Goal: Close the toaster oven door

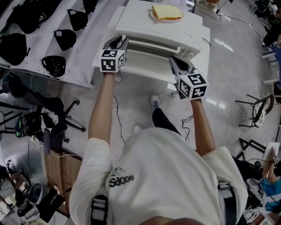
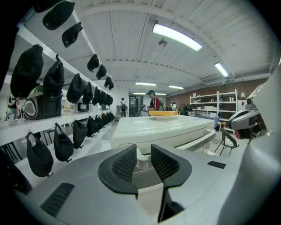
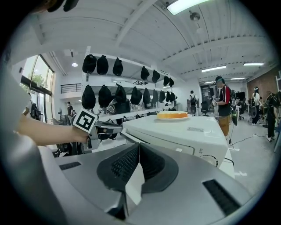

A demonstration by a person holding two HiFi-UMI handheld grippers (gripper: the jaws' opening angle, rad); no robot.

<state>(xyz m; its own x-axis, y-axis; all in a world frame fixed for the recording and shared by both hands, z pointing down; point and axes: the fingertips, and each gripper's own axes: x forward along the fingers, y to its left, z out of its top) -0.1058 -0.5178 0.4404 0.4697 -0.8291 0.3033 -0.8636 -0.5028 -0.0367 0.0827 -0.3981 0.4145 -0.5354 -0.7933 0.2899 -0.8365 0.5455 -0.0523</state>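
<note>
The white toaster oven (image 1: 175,28) stands on a white table, its door (image 1: 149,56) hanging partly open toward me, with a long white handle (image 1: 153,44) along its edge. A slice of toast on a plate (image 1: 167,12) rests on the oven's top. My left gripper (image 1: 119,42) is at the handle's left end; in the left gripper view its jaws (image 2: 143,154) stand open, the white handle end showing in the gap. My right gripper (image 1: 175,61) is at the door's right corner, and its jaws (image 3: 139,147) are shut with nothing held.
Black caps (image 1: 65,38) lie on a white shelf left of the oven, and more hang on the wall (image 2: 57,83). A chair (image 1: 259,107) and cables are on the floor to the right. People (image 3: 224,103) stand far behind the oven.
</note>
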